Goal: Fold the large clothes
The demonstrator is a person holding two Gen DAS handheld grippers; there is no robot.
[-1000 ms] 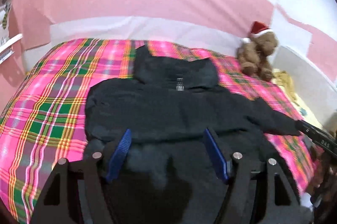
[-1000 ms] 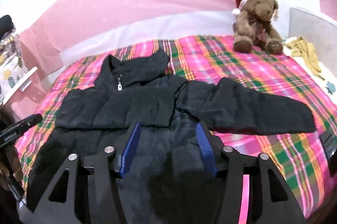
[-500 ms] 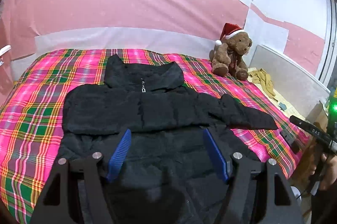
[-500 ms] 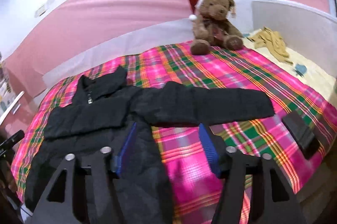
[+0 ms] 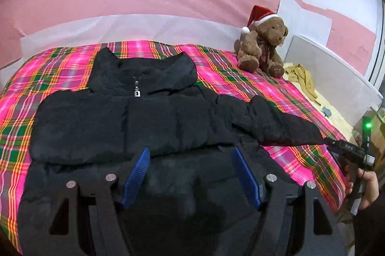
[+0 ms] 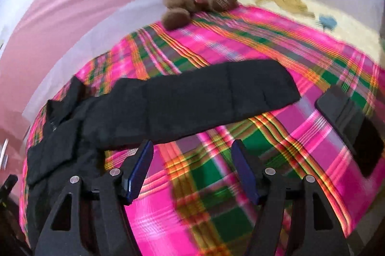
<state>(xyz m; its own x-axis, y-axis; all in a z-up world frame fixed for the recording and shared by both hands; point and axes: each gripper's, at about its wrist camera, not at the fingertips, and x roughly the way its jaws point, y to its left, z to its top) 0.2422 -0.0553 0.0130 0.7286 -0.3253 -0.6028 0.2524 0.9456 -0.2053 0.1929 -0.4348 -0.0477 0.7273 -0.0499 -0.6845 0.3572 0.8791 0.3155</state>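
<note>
A black puffer jacket lies face up on the pink plaid bedspread, collar toward the wall. One sleeve is folded across the chest. The other sleeve stretches out to the right. My left gripper hovers open over the jacket's lower body, nothing between its blue pads. In the blurred right wrist view my right gripper is open over bare bedspread, just in front of the stretched sleeve and holding nothing.
A brown teddy bear in a Santa hat sits at the bed's far right corner. Yellow cloth lies beside it by a white panel. A flat black object lies near the sleeve's end. A hand shows at the right edge.
My right gripper swung right, from over the jacket's body to bare bedspread before the outstretched sleeve, its jaws a little wider. The left view shifted sideways across the jacket. The jacket lies as before.
</note>
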